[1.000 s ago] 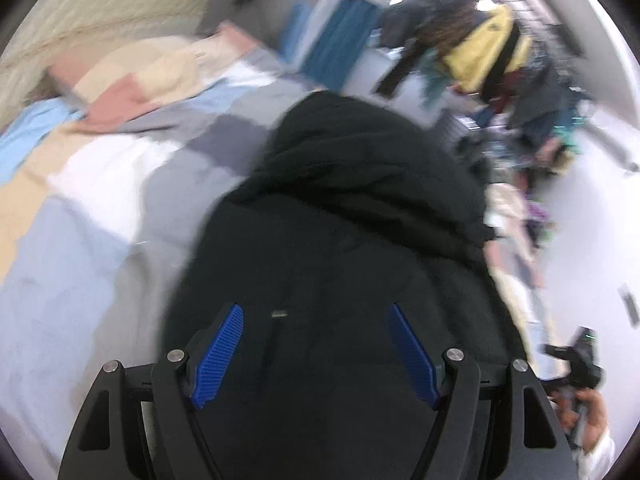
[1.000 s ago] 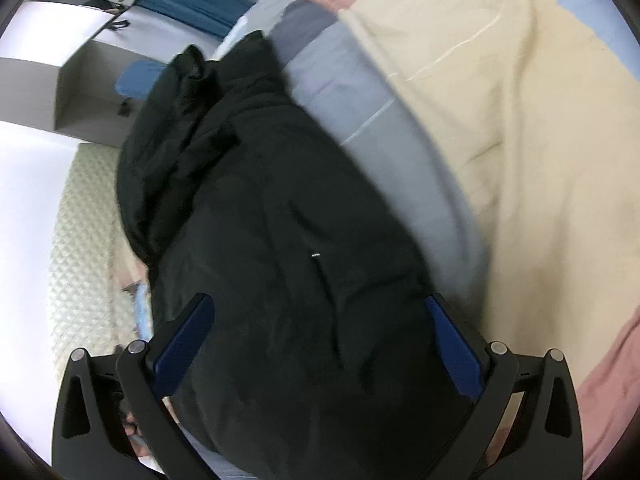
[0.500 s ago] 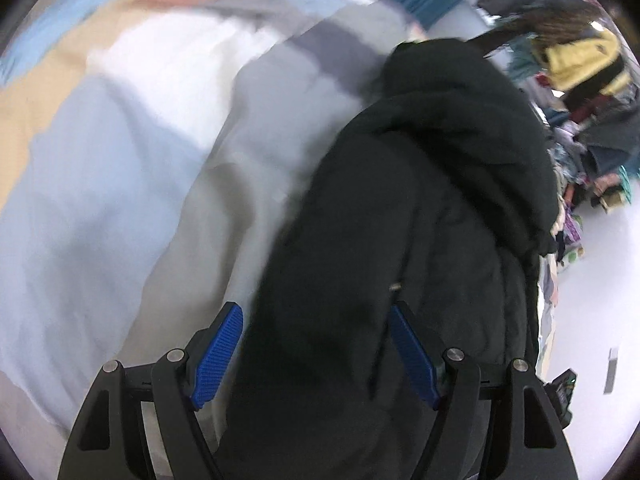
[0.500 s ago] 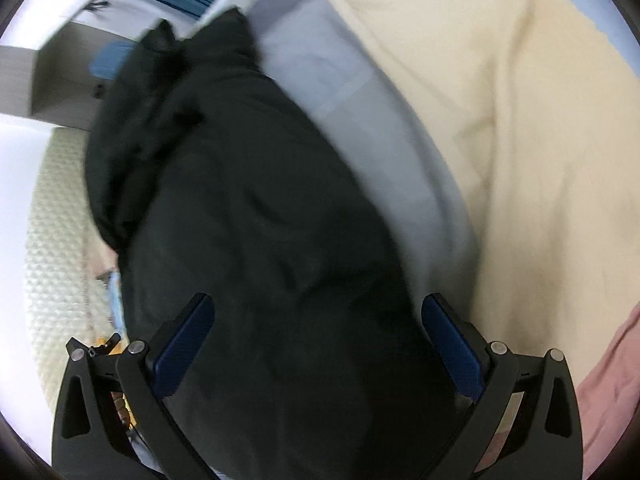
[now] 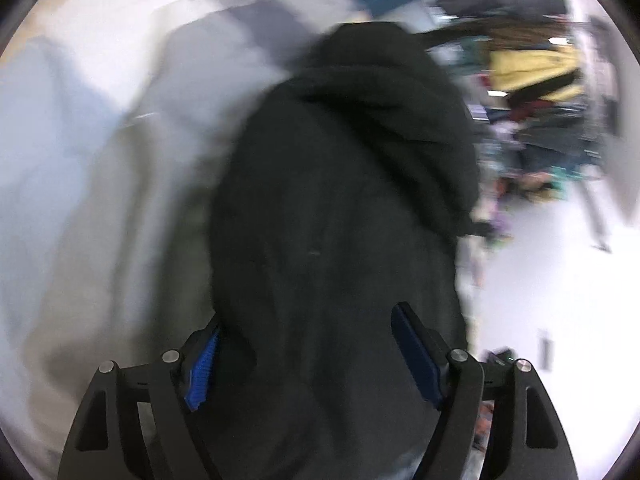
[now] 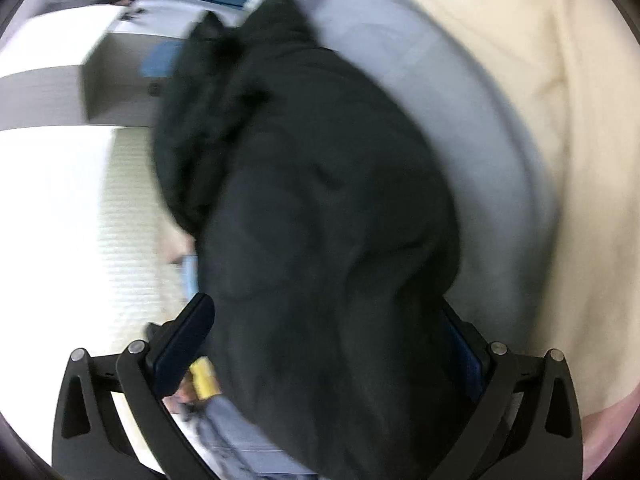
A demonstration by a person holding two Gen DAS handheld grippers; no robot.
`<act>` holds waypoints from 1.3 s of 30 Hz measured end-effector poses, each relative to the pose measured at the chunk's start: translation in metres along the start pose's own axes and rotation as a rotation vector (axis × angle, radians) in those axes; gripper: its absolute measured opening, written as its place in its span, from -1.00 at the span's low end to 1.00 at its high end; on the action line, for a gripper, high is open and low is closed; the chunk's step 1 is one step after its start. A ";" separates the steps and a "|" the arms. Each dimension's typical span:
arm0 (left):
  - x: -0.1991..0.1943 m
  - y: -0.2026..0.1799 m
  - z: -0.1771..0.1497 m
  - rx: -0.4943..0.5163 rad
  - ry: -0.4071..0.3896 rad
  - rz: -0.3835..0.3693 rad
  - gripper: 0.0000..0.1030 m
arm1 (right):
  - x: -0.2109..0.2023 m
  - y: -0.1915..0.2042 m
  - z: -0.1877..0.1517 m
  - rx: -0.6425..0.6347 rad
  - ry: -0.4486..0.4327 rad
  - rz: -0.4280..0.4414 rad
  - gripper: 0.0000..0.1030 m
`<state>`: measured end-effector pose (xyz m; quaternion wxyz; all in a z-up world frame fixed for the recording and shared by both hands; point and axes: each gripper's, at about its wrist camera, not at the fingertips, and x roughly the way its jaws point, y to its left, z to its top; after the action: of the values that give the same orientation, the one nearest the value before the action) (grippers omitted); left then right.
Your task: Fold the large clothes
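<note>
A bulky black hooded jacket [image 5: 344,208] lies folded on the bed, hood at the far end. It fills the middle of both blurred views, and it shows in the right wrist view [image 6: 320,216] too. My left gripper [image 5: 310,344] is open, its blue-padded fingers [image 5: 202,368] straddling the jacket's near end, the fabric bulging between the jaws. My right gripper [image 6: 328,344] is open too, its fingers [image 6: 184,344] spread on both sides of the jacket's other end.
The bed cover has grey [image 5: 120,208], white and pale blue patches, and cream [image 6: 560,100] and grey [image 6: 472,128] ones. A rack of hung clothes with a yellow garment [image 5: 532,68] stands to the right. A quilted headboard [image 6: 132,216] is at the left.
Both grippers have closed in on the jacket's ends and the fabric now bulges between their open fingers. Both views have swung and blurred, and the jacket seems lifted slightly.
</note>
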<state>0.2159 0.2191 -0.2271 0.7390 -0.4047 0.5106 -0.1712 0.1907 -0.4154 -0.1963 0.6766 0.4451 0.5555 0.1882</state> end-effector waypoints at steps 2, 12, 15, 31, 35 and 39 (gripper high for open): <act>-0.006 -0.012 -0.002 0.049 -0.016 -0.063 0.58 | -0.008 0.014 -0.002 -0.029 -0.026 0.108 1.00; 0.013 0.014 0.006 -0.056 0.034 0.110 0.58 | 0.011 0.022 -0.004 -0.067 0.011 0.072 1.00; 0.021 0.025 0.006 -0.085 0.050 0.193 0.58 | 0.015 -0.008 -0.004 0.035 0.043 -0.073 1.00; 0.033 -0.005 -0.006 0.042 0.132 0.018 0.58 | 0.034 0.041 -0.021 -0.200 0.122 0.046 1.00; 0.049 0.006 -0.006 -0.001 0.176 0.106 0.58 | 0.036 0.008 -0.017 -0.050 0.140 -0.055 1.00; 0.058 0.006 -0.013 0.017 0.196 0.149 0.52 | 0.031 -0.015 -0.013 0.043 0.123 -0.158 0.96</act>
<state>0.2281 0.1785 -0.2695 0.6997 -0.3406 0.6076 -0.1588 0.1850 -0.3946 -0.2264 0.6444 0.4019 0.6332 0.1491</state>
